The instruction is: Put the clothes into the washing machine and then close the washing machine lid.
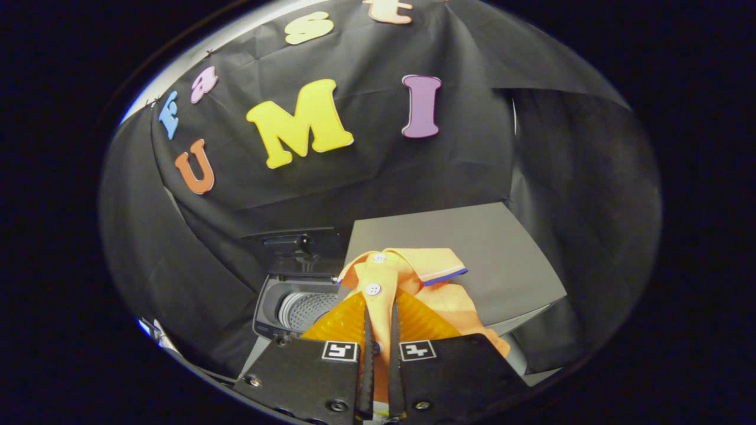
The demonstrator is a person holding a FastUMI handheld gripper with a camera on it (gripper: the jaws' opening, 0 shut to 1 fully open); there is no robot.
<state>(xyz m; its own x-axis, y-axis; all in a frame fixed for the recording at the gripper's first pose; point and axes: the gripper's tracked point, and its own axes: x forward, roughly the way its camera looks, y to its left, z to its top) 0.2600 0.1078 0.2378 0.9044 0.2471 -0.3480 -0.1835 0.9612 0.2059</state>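
Orange shirt (407,277) clamped in tongs (379,321) | washing machine (295,304) open, just beside

Washing machine (295,307) mouth open beyond shirt-pinching tool (378,321).

Grey tabletop (502,254) beyond the gripper (379,330), fingers nearly closed, pinching the orange shirt (407,271) held above the surface; small washing machine (295,307) at its near-left edge, lid raised, drum visible.
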